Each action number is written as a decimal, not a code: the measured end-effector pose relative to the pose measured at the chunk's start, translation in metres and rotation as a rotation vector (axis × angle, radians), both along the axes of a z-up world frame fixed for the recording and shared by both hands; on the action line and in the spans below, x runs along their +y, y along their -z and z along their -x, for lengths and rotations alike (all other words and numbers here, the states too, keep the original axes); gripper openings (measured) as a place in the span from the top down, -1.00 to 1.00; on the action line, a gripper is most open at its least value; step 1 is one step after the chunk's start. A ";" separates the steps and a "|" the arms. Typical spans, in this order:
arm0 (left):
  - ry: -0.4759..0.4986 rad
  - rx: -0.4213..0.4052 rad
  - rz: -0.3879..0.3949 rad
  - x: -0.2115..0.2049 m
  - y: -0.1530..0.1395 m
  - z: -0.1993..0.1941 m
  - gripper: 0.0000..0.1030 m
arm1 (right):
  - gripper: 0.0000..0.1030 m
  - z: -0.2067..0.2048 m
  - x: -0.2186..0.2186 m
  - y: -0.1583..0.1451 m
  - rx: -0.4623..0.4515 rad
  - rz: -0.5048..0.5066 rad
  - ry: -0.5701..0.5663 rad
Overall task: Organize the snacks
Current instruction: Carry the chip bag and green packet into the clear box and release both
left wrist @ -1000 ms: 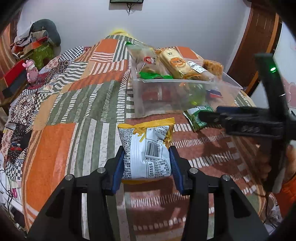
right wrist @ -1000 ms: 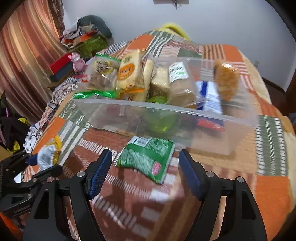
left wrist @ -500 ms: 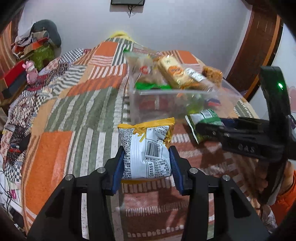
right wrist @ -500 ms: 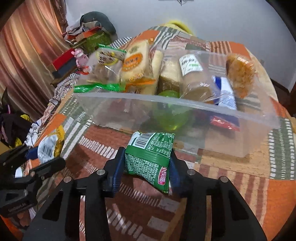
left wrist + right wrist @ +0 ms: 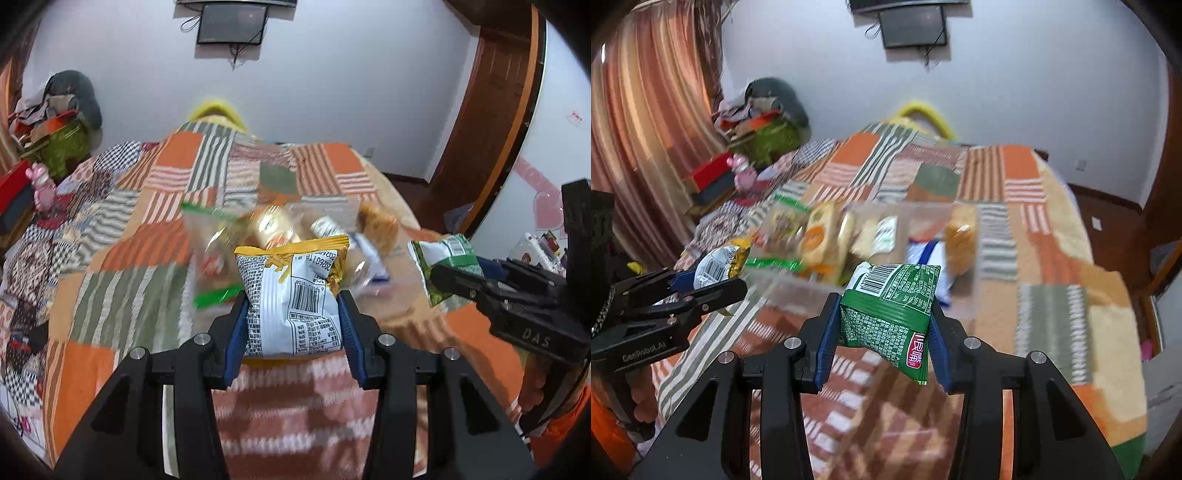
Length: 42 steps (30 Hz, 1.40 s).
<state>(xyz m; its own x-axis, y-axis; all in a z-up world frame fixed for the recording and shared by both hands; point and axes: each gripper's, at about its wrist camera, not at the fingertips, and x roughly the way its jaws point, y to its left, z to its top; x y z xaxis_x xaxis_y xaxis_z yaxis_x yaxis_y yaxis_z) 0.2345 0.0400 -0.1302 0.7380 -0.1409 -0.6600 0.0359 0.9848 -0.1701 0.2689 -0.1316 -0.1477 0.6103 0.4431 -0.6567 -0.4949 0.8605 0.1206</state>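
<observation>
My left gripper (image 5: 293, 321) is shut on a white and yellow snack bag (image 5: 291, 299) and holds it above the bedspread. It also shows in the right wrist view (image 5: 718, 264). My right gripper (image 5: 882, 332) is shut on a green snack bag (image 5: 890, 314), also lifted; this bag shows at the right in the left wrist view (image 5: 445, 266). Beyond both bags stands a clear plastic bin (image 5: 945, 291) with several packaged snacks upright in it, blurred by motion.
The bin sits on a patchwork bedspread (image 5: 147, 254). Clothes and boxes are piled at the far left (image 5: 757, 122), next to a curtain (image 5: 646, 129). A dark screen hangs on the wall (image 5: 232, 24). A wooden door (image 5: 491, 122) is at the right.
My right gripper shut on the green bag and lifted it off the bedspread. Both grippers rose with their bags, so the bin now sits lower and farther in both views.
</observation>
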 end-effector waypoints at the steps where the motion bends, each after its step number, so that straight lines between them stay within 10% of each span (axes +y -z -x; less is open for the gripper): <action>1: 0.003 -0.007 0.001 -0.004 -0.003 -0.008 0.11 | 0.22 -0.003 -0.002 -0.003 -0.008 -0.004 0.008; 22: 0.036 0.031 -0.033 -0.040 0.028 -0.104 0.08 | 0.16 -0.068 0.006 0.030 0.030 0.048 0.028; 42: -0.029 -0.173 0.006 -0.011 -0.063 0.005 -0.04 | -0.19 -0.004 -0.024 -0.046 -0.107 -0.001 0.063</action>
